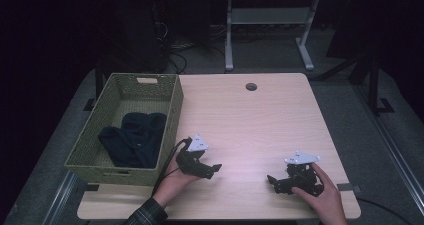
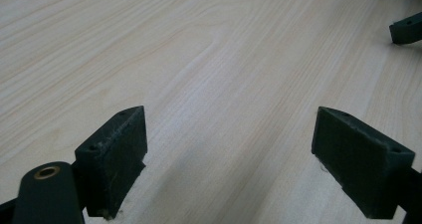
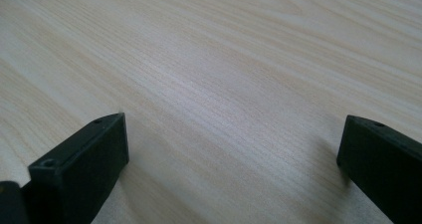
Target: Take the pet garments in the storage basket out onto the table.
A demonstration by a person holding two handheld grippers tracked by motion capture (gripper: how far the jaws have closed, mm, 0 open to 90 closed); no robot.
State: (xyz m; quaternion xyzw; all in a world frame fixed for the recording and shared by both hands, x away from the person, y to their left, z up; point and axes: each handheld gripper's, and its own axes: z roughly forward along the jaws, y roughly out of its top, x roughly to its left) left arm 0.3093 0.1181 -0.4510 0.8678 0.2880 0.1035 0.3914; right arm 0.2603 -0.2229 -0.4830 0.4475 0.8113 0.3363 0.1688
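Note:
A green woven basket [image 1: 171,109] stands at the table's left side with dark clothing [image 1: 133,139] bundled inside it. My left gripper [image 1: 214,169] rests low over the wooden table [image 1: 250,125] just right of the basket, open, with bare wood between its jaws [image 2: 229,154]. My right gripper [image 1: 271,181] sits near the front right of the table, held by a hand, also open over bare wood [image 3: 234,149]. A tip of the right gripper's fingers [image 2: 405,30] shows at the far upper right of the left gripper view.
A round cable hole [image 1: 251,86] sits near the table's far edge. Beyond the table are the legs of a second desk [image 1: 229,40] and cables on the dark floor. A plaid sleeve [image 1: 147,215] enters at the bottom left.

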